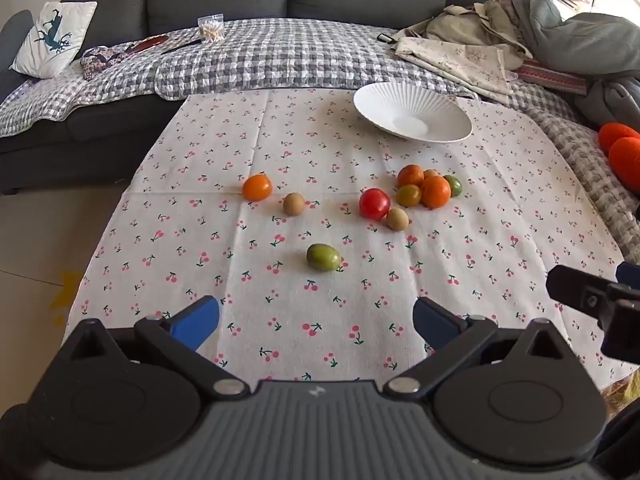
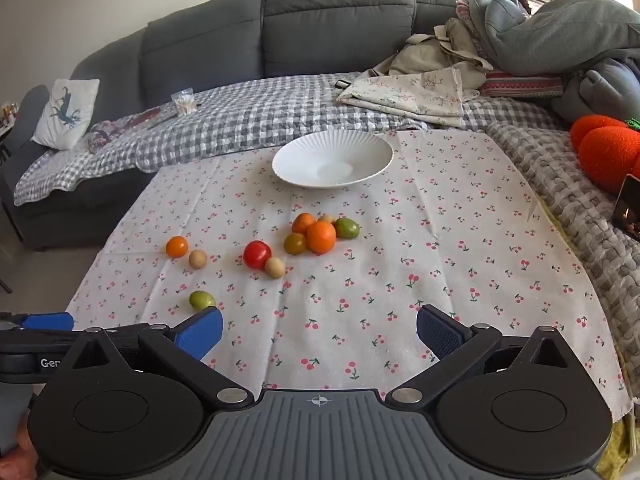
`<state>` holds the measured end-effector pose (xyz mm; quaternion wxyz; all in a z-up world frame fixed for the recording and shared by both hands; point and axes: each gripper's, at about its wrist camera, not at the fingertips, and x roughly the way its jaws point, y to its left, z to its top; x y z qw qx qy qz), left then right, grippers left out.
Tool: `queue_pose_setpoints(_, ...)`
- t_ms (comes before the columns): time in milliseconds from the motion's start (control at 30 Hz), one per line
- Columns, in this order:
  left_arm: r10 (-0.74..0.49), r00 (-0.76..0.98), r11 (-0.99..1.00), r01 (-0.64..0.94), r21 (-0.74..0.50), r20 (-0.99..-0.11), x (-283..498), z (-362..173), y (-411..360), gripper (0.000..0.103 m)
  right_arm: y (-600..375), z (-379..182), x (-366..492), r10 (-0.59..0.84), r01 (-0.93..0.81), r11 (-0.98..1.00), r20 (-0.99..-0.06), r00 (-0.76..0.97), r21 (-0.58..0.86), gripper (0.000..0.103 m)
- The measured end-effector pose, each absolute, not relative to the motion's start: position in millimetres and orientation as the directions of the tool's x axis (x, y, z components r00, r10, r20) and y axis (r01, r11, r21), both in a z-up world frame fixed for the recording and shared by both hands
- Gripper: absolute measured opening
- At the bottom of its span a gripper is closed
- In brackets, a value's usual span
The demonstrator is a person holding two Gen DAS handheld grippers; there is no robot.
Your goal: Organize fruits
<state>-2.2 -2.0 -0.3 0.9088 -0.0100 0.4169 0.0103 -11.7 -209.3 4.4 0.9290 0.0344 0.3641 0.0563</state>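
While both grippers hover with jaws spread wide and empty, a grey sofa (image 2: 280,28) backs the cherry-print tablecloth (image 2: 440,280). The left gripper (image 1: 316,322) and right gripper (image 2: 318,334) sit at its near edge. A white ribbed bowl (image 2: 360,148) stands at the far side; the fruit cluster (image 2: 316,234) lies mid-cloth, a green fruit (image 1: 323,257) apart, nearest.

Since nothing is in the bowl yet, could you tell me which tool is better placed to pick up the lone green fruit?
Left, probably: the green fruit sits centred ahead of the open left tool, but off to the right tool's left.
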Motion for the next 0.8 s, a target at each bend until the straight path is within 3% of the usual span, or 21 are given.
queue_pose_setpoints(100,0.033,0.653,0.999,-0.018,0.029,-0.757,-6.4,-3.6,-11.1,0.102,-209.6,4.0,-11.6,0.123,-0.073,0.992,-0.674,0.729,0.102,0.103)
queue_pose_setpoints(800,-0.034,0.631,0.999,0.012,-0.033,-0.775,3.7,0.1,-13.2,0.102,-213.8,4.3,-7.8,0.106,-0.059,0.994,-0.669,0.736,0.092,0.103)
